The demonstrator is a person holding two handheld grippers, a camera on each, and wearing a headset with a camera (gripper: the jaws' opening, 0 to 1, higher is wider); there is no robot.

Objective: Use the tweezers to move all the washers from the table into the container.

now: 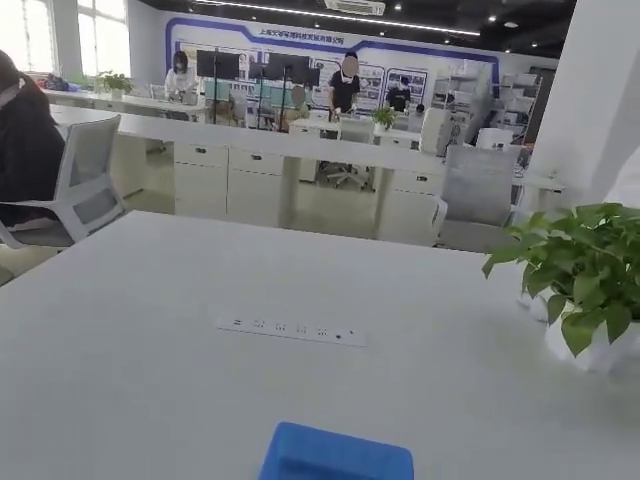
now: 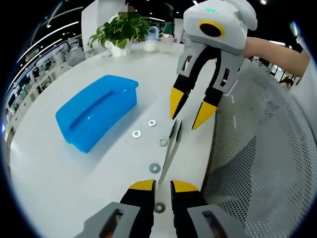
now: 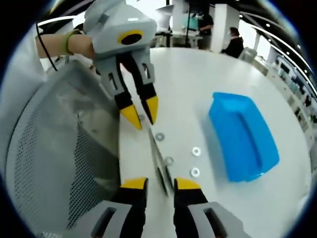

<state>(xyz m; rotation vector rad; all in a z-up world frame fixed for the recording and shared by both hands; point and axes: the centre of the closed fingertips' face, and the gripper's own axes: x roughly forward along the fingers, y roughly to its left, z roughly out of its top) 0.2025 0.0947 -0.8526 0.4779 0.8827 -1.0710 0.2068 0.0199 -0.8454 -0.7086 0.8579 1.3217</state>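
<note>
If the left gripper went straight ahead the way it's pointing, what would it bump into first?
Probably the tweezers, lying just ahead of the left gripper. A washer sits beside them; the right gripper is farther on. Depth is hard to judge.

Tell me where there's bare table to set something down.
Free: the tabletop between the blue container and the plant, and on the container's side away from the washers. Crowded: the strip between container and tweezers, where washers lie.
</note>
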